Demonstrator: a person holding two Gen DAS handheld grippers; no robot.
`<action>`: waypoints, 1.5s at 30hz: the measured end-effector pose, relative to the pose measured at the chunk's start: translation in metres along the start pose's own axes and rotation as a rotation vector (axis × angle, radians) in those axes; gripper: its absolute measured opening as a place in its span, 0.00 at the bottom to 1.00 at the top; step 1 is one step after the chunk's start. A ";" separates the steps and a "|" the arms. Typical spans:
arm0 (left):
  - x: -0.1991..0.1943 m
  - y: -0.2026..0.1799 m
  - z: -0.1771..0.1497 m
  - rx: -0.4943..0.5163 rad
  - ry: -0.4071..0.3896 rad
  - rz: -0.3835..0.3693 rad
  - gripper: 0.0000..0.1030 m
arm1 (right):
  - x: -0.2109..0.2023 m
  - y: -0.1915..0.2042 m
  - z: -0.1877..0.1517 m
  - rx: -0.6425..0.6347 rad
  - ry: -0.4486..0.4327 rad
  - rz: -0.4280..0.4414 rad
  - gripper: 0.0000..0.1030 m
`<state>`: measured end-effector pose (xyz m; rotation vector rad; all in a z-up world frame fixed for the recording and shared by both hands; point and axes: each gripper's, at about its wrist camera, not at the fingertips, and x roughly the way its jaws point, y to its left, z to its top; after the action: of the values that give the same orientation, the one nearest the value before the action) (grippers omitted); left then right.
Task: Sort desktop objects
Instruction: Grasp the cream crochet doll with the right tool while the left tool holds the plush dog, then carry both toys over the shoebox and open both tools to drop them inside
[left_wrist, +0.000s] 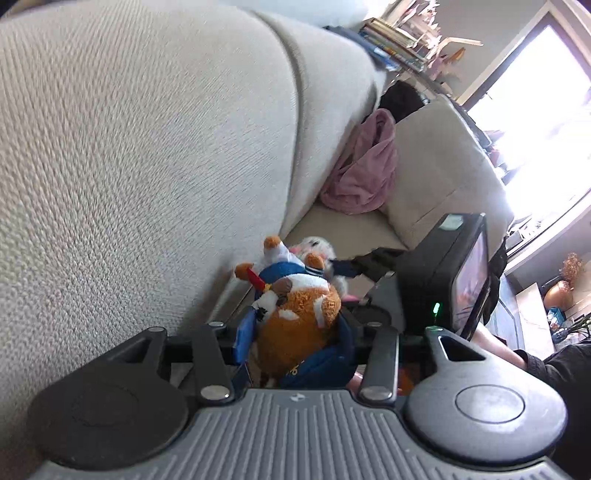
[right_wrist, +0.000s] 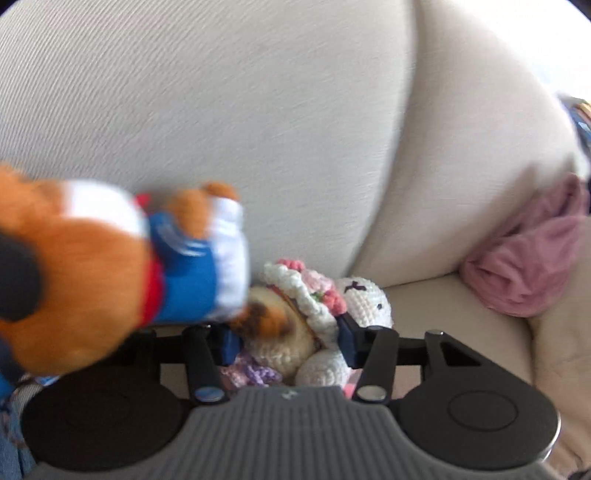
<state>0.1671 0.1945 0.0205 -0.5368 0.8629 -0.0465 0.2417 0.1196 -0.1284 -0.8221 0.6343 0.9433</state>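
My left gripper (left_wrist: 295, 332) is shut on an orange plush toy (left_wrist: 299, 314) in a blue and white sailor outfit, held close to the beige sofa backrest. The same plush (right_wrist: 110, 266) shows blurred at the left of the right wrist view. My right gripper (right_wrist: 288, 339) is shut on a crocheted white doll (right_wrist: 295, 325) with a flowered hat, just above the sofa seat (right_wrist: 424, 302). The right gripper (left_wrist: 373, 266) and its camera body also show in the left wrist view, with the white doll (left_wrist: 314, 247) beyond the plush.
A beige sofa backrest (left_wrist: 147, 147) fills the left and top. A pink blanket (left_wrist: 365, 170) lies in the sofa corner; it also shows in the right wrist view (right_wrist: 528, 266). A beige cushion (left_wrist: 439, 166) stands at the right. Books (left_wrist: 391, 40) are stacked behind the sofa.
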 end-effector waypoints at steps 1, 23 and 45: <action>-0.006 -0.003 -0.002 0.011 -0.011 0.004 0.51 | -0.007 -0.006 0.001 0.026 -0.018 -0.016 0.52; 0.026 -0.166 -0.007 0.216 0.063 -0.254 0.51 | -0.216 -0.059 -0.147 -0.018 -0.114 -0.179 0.53; 0.106 -0.254 -0.152 0.524 0.315 -0.168 0.51 | -0.190 -0.064 -0.280 -0.443 0.297 0.136 0.53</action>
<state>0.1691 -0.1182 -0.0159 -0.1062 1.0623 -0.5082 0.1787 -0.2188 -0.1130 -1.3443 0.7555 1.1152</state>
